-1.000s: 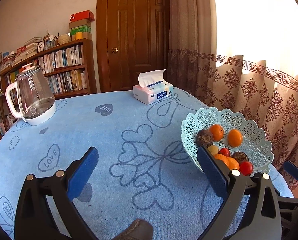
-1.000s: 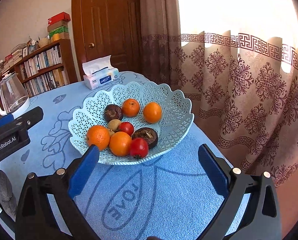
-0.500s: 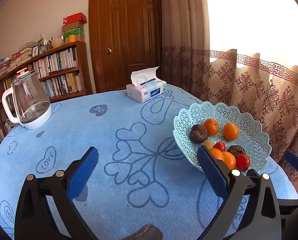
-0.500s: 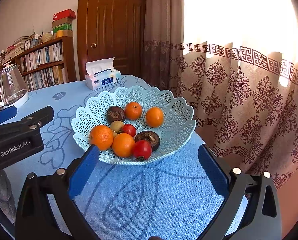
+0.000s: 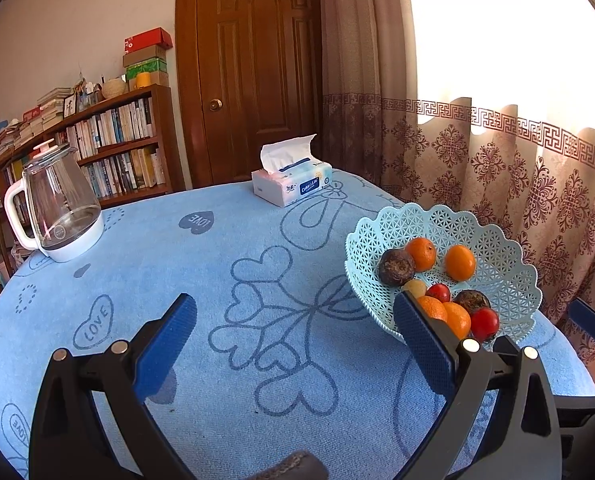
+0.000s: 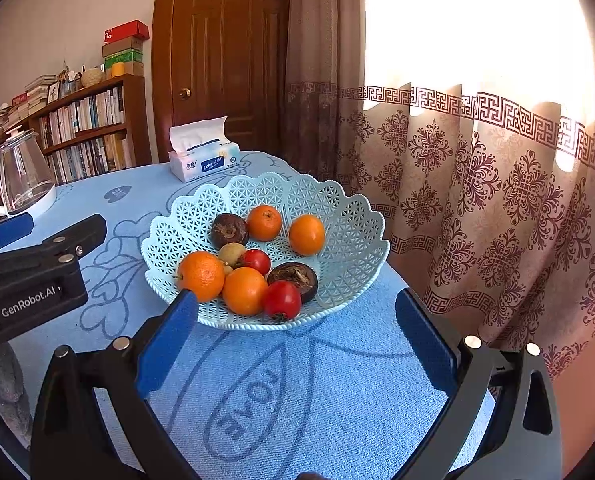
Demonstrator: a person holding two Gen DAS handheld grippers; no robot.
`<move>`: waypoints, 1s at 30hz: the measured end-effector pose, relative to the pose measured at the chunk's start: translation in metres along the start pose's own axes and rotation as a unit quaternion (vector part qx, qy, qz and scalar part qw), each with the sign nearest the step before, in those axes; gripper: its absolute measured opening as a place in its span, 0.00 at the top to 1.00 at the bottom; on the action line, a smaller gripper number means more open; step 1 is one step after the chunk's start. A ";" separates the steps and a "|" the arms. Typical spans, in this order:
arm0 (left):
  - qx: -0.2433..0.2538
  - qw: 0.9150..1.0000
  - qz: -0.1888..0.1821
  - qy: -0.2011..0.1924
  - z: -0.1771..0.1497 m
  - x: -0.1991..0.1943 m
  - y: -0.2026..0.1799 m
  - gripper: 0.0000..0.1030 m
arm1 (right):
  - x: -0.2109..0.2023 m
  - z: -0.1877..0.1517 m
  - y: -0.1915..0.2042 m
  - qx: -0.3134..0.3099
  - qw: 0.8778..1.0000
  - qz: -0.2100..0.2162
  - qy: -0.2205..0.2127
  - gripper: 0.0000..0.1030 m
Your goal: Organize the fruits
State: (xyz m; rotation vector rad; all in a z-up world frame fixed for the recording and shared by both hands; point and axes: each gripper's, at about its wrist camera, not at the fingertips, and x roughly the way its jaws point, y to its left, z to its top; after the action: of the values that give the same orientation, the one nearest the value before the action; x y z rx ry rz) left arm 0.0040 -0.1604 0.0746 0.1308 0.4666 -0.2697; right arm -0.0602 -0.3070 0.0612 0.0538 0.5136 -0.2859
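Your left gripper (image 5: 295,326) and right gripper (image 6: 297,314) both hung with fingers spread wide, gripping nothing. The fruits sat in a scalloped, lattice-cut pale blue plastic basket (image 6: 349,216) on the counter (image 5: 217,264), whose fuzzy blue cloth bore hearts and "LOVE". In the basket lay smooth oranges (image 6: 244,290), glossy red tomatoes (image 6: 282,300) and rough dark brown fruits (image 6: 229,229). Behind it stood a "Color Life" tissue pack (image 5: 293,184). Only the right view showed "GenRobot.AI" on your left gripper.
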 end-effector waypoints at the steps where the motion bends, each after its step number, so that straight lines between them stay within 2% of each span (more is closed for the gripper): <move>1: 0.001 1.000 0.000 0.000 0.000 0.000 0.000 0.05 | 0.000 0.000 0.000 0.000 1.000 0.000 0.000 0.03; 30: 0.008 1.000 -0.011 -0.004 0.000 -0.004 -0.006 0.05 | 0.000 0.000 0.000 0.001 1.000 0.000 0.000 0.03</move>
State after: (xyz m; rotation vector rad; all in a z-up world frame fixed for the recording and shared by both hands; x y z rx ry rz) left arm -0.0007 -0.1649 0.0764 0.1404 0.4577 -0.2948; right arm -0.0606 -0.3067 0.0612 0.0547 0.5138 -0.2870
